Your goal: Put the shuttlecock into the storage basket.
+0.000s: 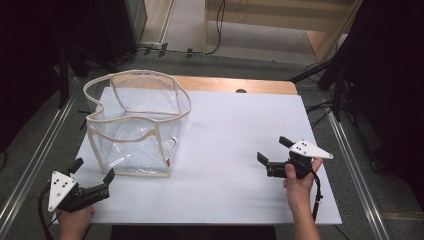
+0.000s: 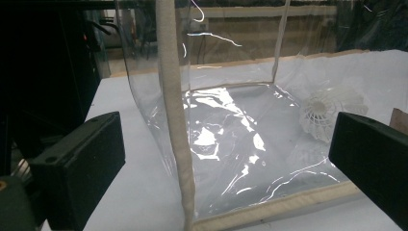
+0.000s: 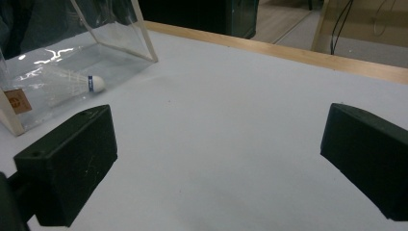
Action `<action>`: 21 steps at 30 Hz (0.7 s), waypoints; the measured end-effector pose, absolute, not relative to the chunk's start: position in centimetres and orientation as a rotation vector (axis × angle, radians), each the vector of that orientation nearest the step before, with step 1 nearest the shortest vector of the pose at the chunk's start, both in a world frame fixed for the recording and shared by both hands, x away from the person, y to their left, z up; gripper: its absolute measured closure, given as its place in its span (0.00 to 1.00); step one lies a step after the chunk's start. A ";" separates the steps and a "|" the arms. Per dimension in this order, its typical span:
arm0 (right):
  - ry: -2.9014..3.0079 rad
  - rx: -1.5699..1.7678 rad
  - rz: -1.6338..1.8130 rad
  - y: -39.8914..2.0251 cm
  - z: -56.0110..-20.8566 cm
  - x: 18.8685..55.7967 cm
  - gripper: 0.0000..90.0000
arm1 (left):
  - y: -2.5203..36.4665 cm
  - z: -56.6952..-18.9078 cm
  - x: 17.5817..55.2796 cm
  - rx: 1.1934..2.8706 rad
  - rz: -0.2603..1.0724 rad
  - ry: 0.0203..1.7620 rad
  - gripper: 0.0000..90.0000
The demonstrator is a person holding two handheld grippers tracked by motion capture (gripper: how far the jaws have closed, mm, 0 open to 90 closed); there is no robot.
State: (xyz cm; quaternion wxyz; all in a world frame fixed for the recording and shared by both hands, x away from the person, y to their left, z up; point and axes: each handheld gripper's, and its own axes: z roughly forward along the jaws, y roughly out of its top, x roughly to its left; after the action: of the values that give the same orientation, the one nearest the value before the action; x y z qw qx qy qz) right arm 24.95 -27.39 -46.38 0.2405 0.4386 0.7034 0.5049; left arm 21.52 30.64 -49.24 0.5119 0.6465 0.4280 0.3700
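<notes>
My fingers on both grippers are gaping wide, holding nothing: left gripper (image 1: 91, 177) facing the clear bag (image 1: 135, 125) near the table's (image 1: 240, 130) left edge, shuttlecock (image 3: 72, 83) lying inside; right gripper (image 1: 272, 151) hovering near the right edge.

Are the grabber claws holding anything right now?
No, nothing is held. The left gripper and the right gripper are both open on the table, apart from the clear bag with the shuttlecock inside.

White table (image 1: 240, 150), wood far edge, clear bag (image 1: 135, 125) standing at left
</notes>
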 end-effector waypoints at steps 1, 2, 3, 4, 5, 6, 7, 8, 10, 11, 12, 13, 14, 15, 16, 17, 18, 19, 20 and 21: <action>1.922 1.198 1.378 -27.5 -46.5 24.9 0.00 | 30.7 -49.2 21.5 1.557 0.890 1.028 0.00; 1.922 1.204 1.381 -27.6 -46.5 24.8 0.00 | 30.7 -49.2 21.5 1.557 0.891 1.028 0.00; 1.922 1.202 1.376 -27.8 -46.6 24.8 0.00 | 30.7 -49.2 21.5 1.557 0.891 1.028 0.00; 1.922 1.207 1.374 -27.9 -46.6 24.7 0.00 | 30.6 -49.2 21.5 1.557 0.891 1.029 0.00; 1.918 1.212 1.371 -28.0 -46.6 24.6 0.00 | 30.6 -49.2 21.5 1.557 0.891 1.028 0.00; 1.916 1.213 1.369 -28.2 -46.7 24.5 0.00 | 30.6 -49.2 21.5 1.558 0.891 1.028 0.00; 1.914 1.213 1.366 -28.3 -46.7 24.5 0.00 | 30.6 -49.2 21.5 1.560 0.892 1.026 0.00; 1.913 1.217 1.367 -28.4 -46.7 24.4 0.00 | 30.6 -49.2 21.5 1.560 0.892 1.026 0.00; 1.913 1.225 1.362 -28.7 -46.8 24.2 0.00 | 30.6 -49.2 21.5 1.561 0.892 1.026 0.00; 1.910 1.226 1.358 -28.8 -46.9 24.2 0.00 | 30.6 -49.2 21.5 1.561 0.892 1.025 0.00; 1.912 1.230 1.356 -28.9 -47.0 24.1 0.00 | 30.6 -49.2 21.5 1.561 0.892 1.025 0.00; 1.910 1.235 1.356 -29.0 -47.0 24.0 0.00 | 30.6 -49.2 21.5 1.561 0.893 1.026 0.00; 1.908 1.233 1.354 -29.1 -47.1 24.0 0.00 | 30.6 -49.2 21.5 1.561 0.894 1.026 0.00; 1.906 1.236 1.354 -29.2 -47.1 23.9 0.00 | 30.6 -49.2 21.5 1.561 0.894 1.026 0.00; 1.904 1.242 1.353 -29.3 -47.2 23.8 0.00 | 30.6 -49.2 21.5 1.560 0.894 1.026 0.00; 1.901 1.245 1.353 -29.4 -47.2 23.7 0.00 | 30.6 -49.3 21.5 1.562 0.895 1.026 0.00; 1.897 1.242 1.351 -29.6 -47.3 23.7 0.00 | 30.6 -49.3 21.5 1.561 0.895 1.025 0.00; 1.899 1.243 1.348 -29.7 -47.3 23.6 0.00 | 30.6 -49.3 21.5 1.562 0.896 1.025 0.00; 1.894 1.252 1.348 -29.8 -47.4 23.5 0.00 | 30.5 -49.3 21.5 1.562 0.896 1.025 0.00; 1.892 1.254 1.347 -30.0 -47.4 23.4 0.00 | 30.6 -49.3 21.5 1.562 0.896 1.025 0.00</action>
State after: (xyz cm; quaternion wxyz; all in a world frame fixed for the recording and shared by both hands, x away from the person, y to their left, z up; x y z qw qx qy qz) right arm 23.41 -29.97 -47.41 0.2482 0.4602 0.6944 0.4944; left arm 21.50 30.55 -49.26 0.5098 0.6485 0.4258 0.3720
